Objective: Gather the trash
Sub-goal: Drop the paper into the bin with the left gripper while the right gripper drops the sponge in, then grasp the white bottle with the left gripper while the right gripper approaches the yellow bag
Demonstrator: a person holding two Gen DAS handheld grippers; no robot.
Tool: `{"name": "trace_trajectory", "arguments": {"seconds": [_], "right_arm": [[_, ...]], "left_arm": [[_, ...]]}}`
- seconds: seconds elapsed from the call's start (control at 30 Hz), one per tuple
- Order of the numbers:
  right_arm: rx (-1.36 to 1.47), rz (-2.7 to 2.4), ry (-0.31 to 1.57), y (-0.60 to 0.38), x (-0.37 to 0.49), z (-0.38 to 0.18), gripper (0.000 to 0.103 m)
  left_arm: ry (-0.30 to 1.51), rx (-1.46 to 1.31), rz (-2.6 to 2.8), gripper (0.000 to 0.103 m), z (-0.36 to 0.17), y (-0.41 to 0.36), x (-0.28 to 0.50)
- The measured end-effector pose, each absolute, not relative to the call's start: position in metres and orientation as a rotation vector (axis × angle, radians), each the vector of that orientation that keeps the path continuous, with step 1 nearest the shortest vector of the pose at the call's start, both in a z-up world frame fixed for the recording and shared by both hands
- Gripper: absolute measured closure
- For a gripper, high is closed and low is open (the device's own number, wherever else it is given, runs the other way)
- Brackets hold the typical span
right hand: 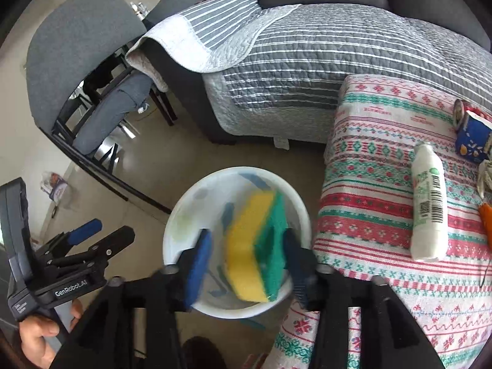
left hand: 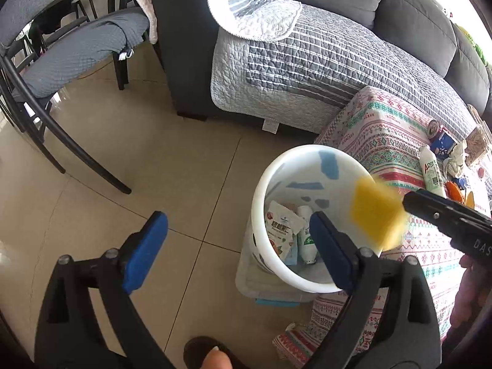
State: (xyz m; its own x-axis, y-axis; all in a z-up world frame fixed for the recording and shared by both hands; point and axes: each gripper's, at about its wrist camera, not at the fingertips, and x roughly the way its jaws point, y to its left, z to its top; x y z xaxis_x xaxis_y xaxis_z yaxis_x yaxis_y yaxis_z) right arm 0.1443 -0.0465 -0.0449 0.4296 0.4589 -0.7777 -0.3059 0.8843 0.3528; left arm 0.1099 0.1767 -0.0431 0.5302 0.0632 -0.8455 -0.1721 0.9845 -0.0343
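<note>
A white bin stands on the floor beside a low table with a patterned cloth. Inside it lie a snack pouch and a small bottle. My left gripper is open and empty, its right pad over the bin's rim. My right gripper is over the bin with a yellow and green sponge, blurred, between its jaws. There is a gap on the sponge's yellow side, so the pads do not clamp it. On the table lie a white bottle, a blue cup and a can.
A grey sofa with a striped quilt runs behind the table. Dark chairs with grey cushions stand at the left on the tiled floor. A clear plastic box sits under the bin. A slippered foot is at the bottom edge.
</note>
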Motion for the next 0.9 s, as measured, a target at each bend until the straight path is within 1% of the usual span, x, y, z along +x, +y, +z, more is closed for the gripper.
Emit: {"name": "trace_trajectory", "arguments": {"seconds": [0.1,0.2,0.37,0.63,0.9], "right_arm": [[0.156,0.461,1.012,-0.055,0.14,-0.04,0.039],[0.139,0.433,0.999,-0.067,0.135,-0.034,0.032],[0.115,0.375,0.987,-0.099,0.126,-0.025,0.029],[0.109,0.257,0.959,-0.165,0.11,-0.011,0.02],[0.122,0.097,0.954,-0.236,0.102,-0.013,0.018]], "left_arm": [[1.011,-0.124,0.135,0.008,-0.043,0.175,0.108],[1.015,-0.122,0.125,0.008,-0.042,0.171,0.107],[1.013,-0.119,0.097,0.008,-0.035,0.157,0.104],[1.025,-0.091,0.044,0.008,-0.029,0.12,0.111],[1.047,-0.057,-0.012,0.008,-0.031,0.072,0.121]]}}
